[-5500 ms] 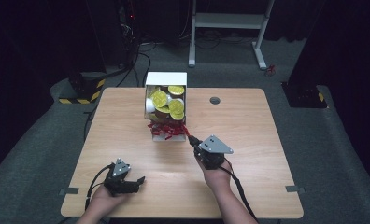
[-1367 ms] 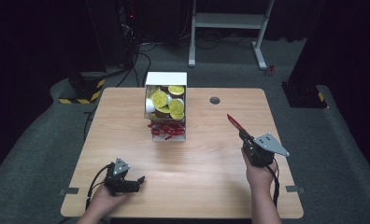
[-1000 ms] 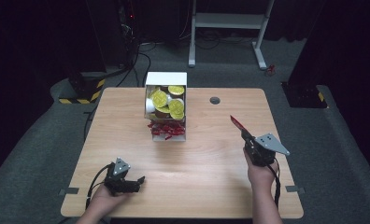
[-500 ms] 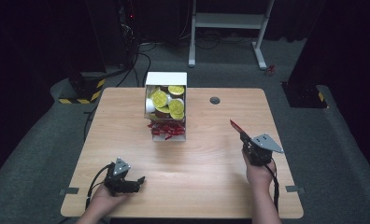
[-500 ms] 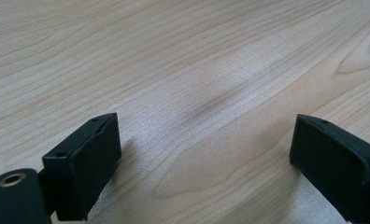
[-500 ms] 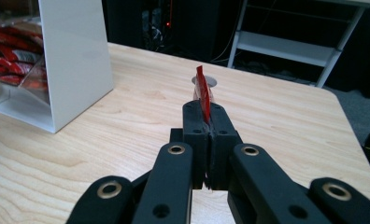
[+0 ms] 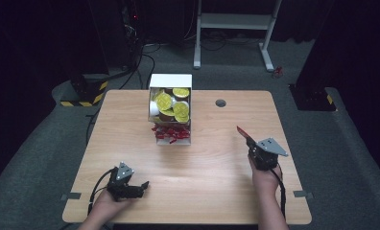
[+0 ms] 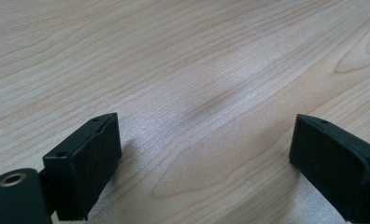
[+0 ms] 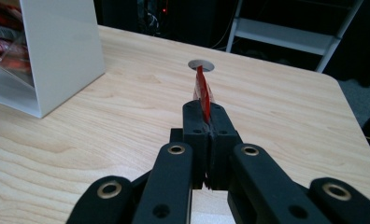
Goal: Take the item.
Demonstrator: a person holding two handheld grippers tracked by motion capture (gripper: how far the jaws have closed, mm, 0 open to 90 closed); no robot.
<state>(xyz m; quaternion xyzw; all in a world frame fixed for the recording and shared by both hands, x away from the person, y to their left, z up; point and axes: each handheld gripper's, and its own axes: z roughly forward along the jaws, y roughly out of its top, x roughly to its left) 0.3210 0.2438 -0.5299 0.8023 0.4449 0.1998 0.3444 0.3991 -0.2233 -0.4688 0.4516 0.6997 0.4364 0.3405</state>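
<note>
A white box point(image 7: 171, 103) stands at the table's far middle, with yellow-lidded cups on its upper shelf and red packets point(image 7: 171, 134) on the lower one. My right gripper point(image 7: 249, 142) hovers over the table's right side, shut on one red packet point(image 7: 242, 132) that sticks out past its tips. In the right gripper view the packet point(image 9: 202, 91) stands on edge, pinched between the closed jaws, and the box point(image 9: 52, 51) is at the left. My left gripper point(image 7: 142, 186) rests near the front left edge, open; its pads point(image 8: 87, 163) stand wide apart over bare wood.
A round grey cable hole point(image 7: 220, 102) lies in the wooden tabletop point(image 7: 212, 191) right of the box. Dark floor, cables and a white metal stand point(image 7: 236, 24) lie behind the table. Black-and-yellow striped bases sit on the floor at both sides.
My right gripper carried a red packet from the box to the table's right side and has sunk a little in the last second. The left gripper has stayed put.
</note>
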